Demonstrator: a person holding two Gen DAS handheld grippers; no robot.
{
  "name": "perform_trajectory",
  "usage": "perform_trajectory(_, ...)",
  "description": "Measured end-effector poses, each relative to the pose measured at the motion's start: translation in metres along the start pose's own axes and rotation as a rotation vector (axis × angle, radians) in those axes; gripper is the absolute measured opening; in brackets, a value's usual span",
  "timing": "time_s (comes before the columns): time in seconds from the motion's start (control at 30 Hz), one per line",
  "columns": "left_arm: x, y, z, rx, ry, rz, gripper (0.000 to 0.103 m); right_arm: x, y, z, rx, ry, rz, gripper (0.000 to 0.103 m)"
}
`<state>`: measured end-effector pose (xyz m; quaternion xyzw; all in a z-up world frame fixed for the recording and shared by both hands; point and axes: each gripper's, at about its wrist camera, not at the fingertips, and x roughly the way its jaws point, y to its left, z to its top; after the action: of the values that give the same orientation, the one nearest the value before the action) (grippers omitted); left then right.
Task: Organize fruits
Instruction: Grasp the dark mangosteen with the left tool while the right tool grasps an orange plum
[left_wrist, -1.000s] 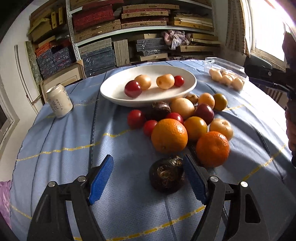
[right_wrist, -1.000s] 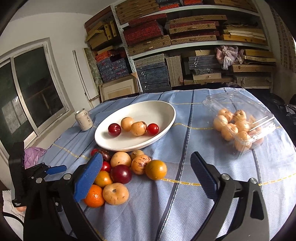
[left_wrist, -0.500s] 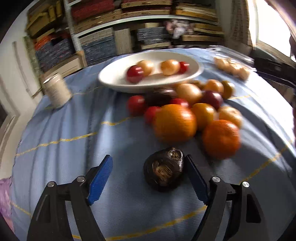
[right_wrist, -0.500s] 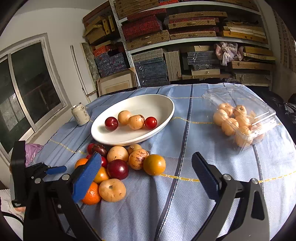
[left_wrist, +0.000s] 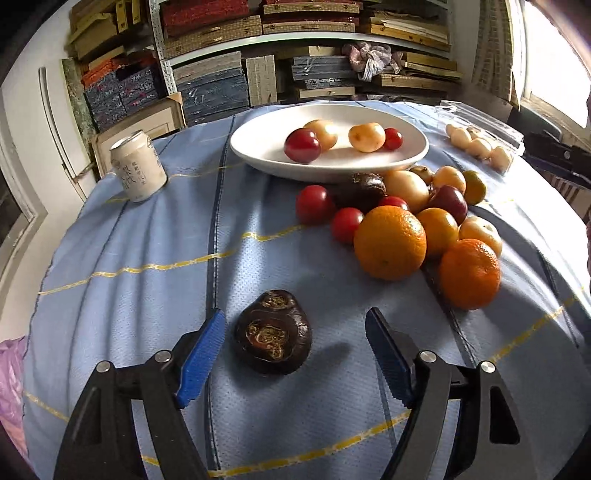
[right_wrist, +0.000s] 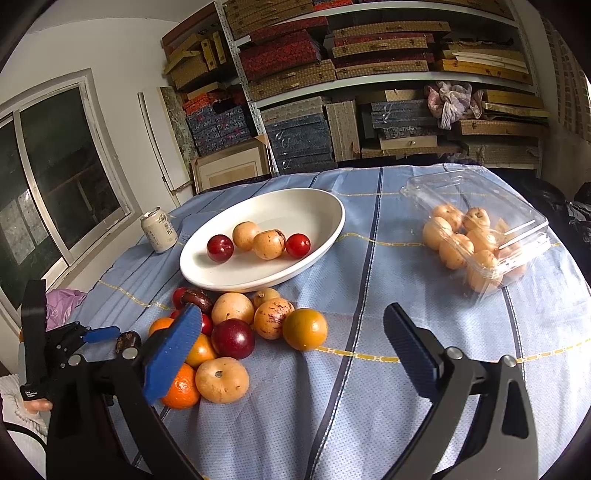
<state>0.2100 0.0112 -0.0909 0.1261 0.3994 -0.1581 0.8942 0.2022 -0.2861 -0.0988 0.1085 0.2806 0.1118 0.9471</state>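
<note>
A dark brown water chestnut (left_wrist: 272, 332) lies on the blue cloth between the open fingers of my left gripper (left_wrist: 295, 354), nearer the left pad, not touched. It also shows in the right wrist view (right_wrist: 127, 340). Behind it is a pile of loose fruit with a big orange (left_wrist: 389, 242) in front. A white oval plate (left_wrist: 258, 147) holds several small fruits. My right gripper (right_wrist: 291, 350) is open and empty above the cloth, right of the fruit pile (right_wrist: 232, 332); the plate's rim (right_wrist: 207, 280) lies beyond.
A white drink can (left_wrist: 137, 166) stands at the far left of the table. A clear plastic clamshell (right_wrist: 480, 236) with several pale fruits sits at the right. Shelves of boxes stand behind the table. The cloth's near edge drops off on both sides.
My left gripper has shifted right, so the water chestnut now sits nearer the left pad instead of against the right one. My right gripper has drifted a little; both stay open.
</note>
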Motion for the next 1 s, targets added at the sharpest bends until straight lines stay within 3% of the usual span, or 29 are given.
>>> perform_trajectory(0.17,0.005,0.011,0.002,-0.051,0.008,-0.018,0.057,0.003,0.003,-0.002,-0.013,0.012,0.001,0.097)
perform_trajectory(0.47,0.013,0.013,0.002,-0.075,0.033,-0.04,0.055,0.007,0.007,-0.003,-0.037,0.023,-0.004,0.097)
perform_trajectory(0.57,0.013,0.008,0.002,-0.056,0.029,-0.013,0.055,0.011,0.01,-0.004,-0.084,0.042,-0.043,0.097)
perform_trajectory(0.6,0.012,0.006,0.002,-0.046,0.027,-0.001,0.055,0.012,0.012,-0.006,-0.106,0.046,-0.062,0.094)
perform_trajectory(0.7,0.011,0.001,0.002,-0.019,0.022,0.034,0.055,0.023,0.024,-0.012,-0.222,0.086,-0.116,0.06)
perform_trajectory(0.73,0.011,0.0,0.003,-0.016,0.021,0.039,0.055,0.027,0.026,-0.015,-0.233,0.1,-0.119,0.056)
perform_trajectory(1.0,0.013,0.007,0.003,-0.062,0.03,0.02,0.057,0.05,0.022,-0.016,-0.234,0.168,-0.12,0.056)
